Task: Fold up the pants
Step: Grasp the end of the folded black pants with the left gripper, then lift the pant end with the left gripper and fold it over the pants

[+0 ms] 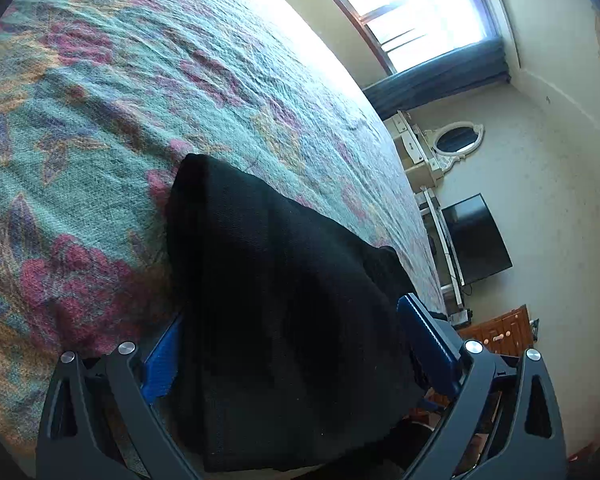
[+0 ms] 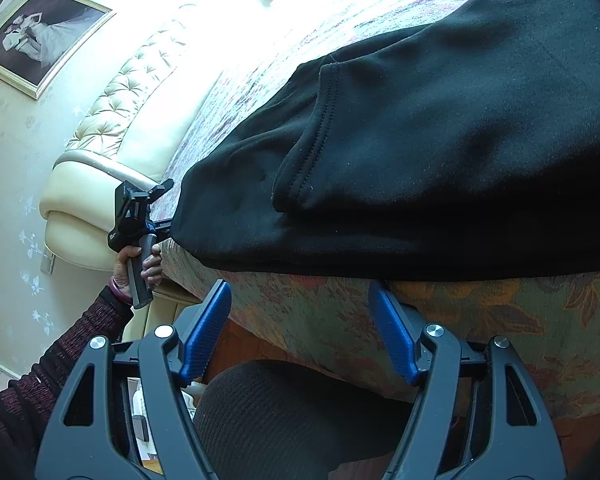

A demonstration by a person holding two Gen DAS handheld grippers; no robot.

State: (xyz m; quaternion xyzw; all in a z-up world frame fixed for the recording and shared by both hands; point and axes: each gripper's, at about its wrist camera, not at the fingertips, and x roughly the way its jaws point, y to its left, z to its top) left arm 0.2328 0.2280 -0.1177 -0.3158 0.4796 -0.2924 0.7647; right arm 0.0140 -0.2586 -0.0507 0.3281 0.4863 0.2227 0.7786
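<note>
The right gripper (image 2: 300,328) stands with its jaws spread wide and nothing between the blue pads (image 2: 206,332). It hangs just off the bed's edge, pointing down at the floral bedspread (image 2: 480,328) where it drapes over the side, and its pads touch no cloth. Under it is the person's knee (image 2: 284,412) in dark ribbed fabric.

The left gripper (image 1: 300,344) has the black pants (image 1: 268,280) lying between its jaws. The fabric fills the whole gap from one blue pad (image 1: 162,364) to the other, but the jaws stand wide and I cannot tell whether they press on the cloth. From the right wrist view, that left gripper (image 2: 168,216) sits at the far end of the pants, held by a hand (image 2: 138,260) with a dark red knitted sleeve (image 2: 60,360).

The pants (image 2: 440,152) lie on the bedspread along the near edge of the bed, in a thick layered bundle with a stitched hem showing on top.

Beyond them are a cream tufted headboard (image 2: 132,96) and a framed photo (image 2: 40,36) on the wall. The other way there is a bright window (image 1: 412,4), an oval mirror (image 1: 458,140) and a dark TV (image 1: 478,240).
</note>
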